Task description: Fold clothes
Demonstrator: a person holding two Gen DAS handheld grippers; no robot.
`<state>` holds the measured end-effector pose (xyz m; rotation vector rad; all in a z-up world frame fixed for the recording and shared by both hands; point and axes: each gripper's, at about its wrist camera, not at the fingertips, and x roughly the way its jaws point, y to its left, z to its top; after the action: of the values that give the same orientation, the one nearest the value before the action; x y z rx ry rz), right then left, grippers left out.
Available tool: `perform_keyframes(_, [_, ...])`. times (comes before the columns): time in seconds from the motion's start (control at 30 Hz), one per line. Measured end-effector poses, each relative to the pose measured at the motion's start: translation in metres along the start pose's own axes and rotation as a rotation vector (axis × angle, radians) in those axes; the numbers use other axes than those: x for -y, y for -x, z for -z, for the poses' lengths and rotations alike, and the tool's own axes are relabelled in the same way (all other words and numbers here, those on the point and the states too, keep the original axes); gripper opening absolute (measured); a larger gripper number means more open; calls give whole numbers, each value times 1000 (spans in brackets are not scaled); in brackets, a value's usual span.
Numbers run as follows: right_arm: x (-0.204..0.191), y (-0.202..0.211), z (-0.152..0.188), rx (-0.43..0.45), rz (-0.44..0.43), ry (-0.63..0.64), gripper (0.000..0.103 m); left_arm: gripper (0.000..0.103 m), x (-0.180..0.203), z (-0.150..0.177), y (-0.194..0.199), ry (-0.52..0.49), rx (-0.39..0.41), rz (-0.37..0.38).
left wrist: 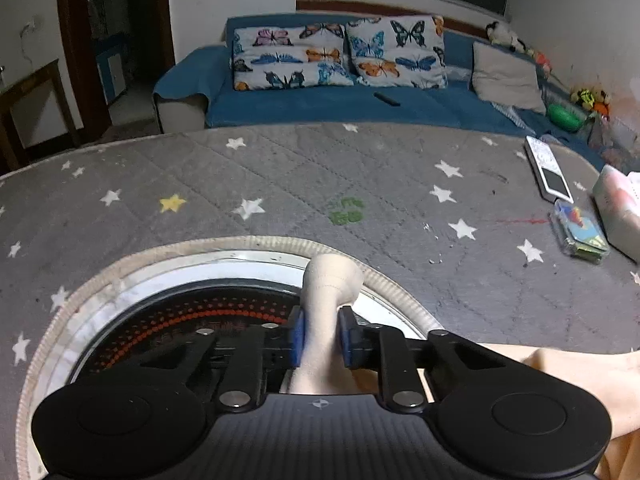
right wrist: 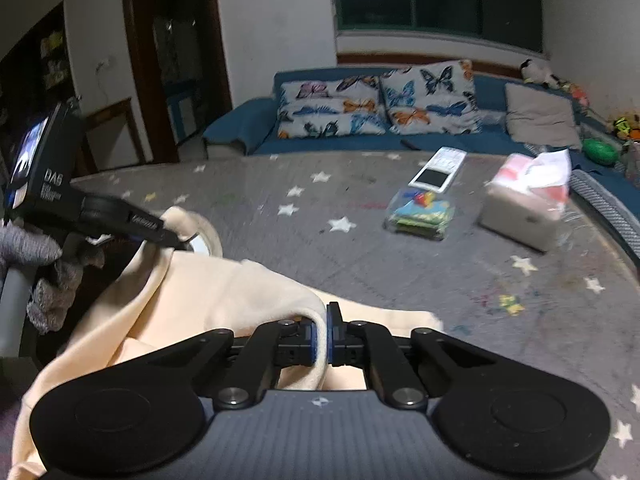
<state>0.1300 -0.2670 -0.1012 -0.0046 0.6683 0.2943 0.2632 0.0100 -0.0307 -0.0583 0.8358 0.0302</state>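
Observation:
A cream garment (right wrist: 208,300) hangs between both grippers above a grey star-patterned table cover (left wrist: 320,184). My left gripper (left wrist: 322,336) is shut on a bunched cream edge of the garment (left wrist: 330,280) that sticks up between the blue pads. My right gripper (right wrist: 322,334) is shut on a thin fold of the same garment. In the right wrist view the left gripper (right wrist: 160,232) shows at the left, gripping the cloth's far corner, held by a grey-gloved hand (right wrist: 28,248).
A round heater opening (left wrist: 192,300) with a cream rim lies under the left gripper. A remote (right wrist: 438,170), a clear plastic box (right wrist: 420,212) and a tissue box (right wrist: 524,204) sit at the table's right. A blue sofa (left wrist: 320,100) with butterfly pillows stands behind.

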Motion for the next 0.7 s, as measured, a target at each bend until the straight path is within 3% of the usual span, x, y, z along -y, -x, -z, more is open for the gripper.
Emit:
perform_keyframes(0.43, [36, 73, 18, 86, 134, -116, 4, 14, -52, 6, 77, 92, 133, 6])
perform_keyframes(0.7, [63, 105, 40, 107, 209, -200, 4, 13, -99, 30, 127, 184, 201, -5])
